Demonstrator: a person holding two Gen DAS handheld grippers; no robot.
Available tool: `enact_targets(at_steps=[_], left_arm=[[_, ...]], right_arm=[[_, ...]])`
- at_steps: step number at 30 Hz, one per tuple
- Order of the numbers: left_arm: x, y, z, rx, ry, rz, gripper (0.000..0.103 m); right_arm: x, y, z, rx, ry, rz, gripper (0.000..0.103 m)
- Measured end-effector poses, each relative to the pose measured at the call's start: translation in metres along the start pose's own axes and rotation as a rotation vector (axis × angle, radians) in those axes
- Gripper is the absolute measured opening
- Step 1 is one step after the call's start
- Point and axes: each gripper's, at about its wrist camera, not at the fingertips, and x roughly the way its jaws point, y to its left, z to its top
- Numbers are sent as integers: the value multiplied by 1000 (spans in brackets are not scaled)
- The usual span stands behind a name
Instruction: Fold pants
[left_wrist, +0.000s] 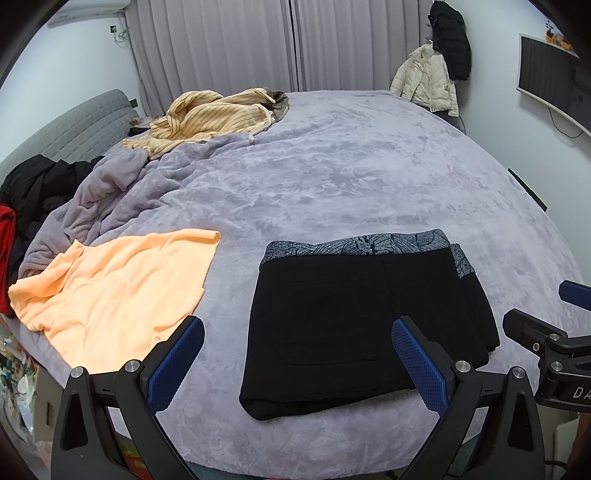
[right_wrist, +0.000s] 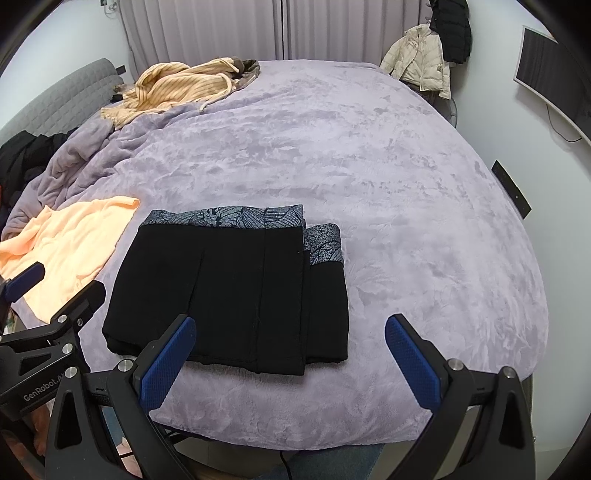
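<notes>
— Black pants (right_wrist: 229, 291), folded into a squat rectangle, lie flat on the lilac plush blanket (right_wrist: 406, 184) near the front edge of the bed. See them?

— Yes. Their grey leaf-print waistband (right_wrist: 225, 217) faces the far side, toward the curtains (left_wrist: 221, 40). One narrower folded layer sticks out on the right, with its own strip of the same print.

— And the tongs?

— Both are spread wide and hold nothing. The left gripper (left_wrist: 295, 369) hovers just in front of the pants; its right blue pad (left_wrist: 419, 373) overlaps the near right corner of the cloth in its own view, but I cannot tell whether it touches. The right gripper (right_wrist: 291, 365) hangs over the front edge of the bed, its left pad (right_wrist: 168, 360) in front of the fold's near edge, its right pad (right_wrist: 413, 363) over bare blanket.

— What else is on the bed?

— A peach towel (left_wrist: 118, 291) lies spread to the left of the pants, apart from them. Behind it the blanket is bunched up, with dark clothes (left_wrist: 40, 188) heaped at the left edge. A yellow striped garment (left_wrist: 210, 118) is crumpled near the grey headboard (left_wrist: 70, 122).

— And beyond the bed?

— A cream jacket (left_wrist: 424, 81) and a black one (left_wrist: 452, 40) hang in the far right corner.
</notes>
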Motion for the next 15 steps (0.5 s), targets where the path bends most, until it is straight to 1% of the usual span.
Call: enact_targets(at_steps=[15], left_arm=[[16,8,-6,-18,23,-17,102]], right_arm=[[8,2,5,-15,25,-22,102]])
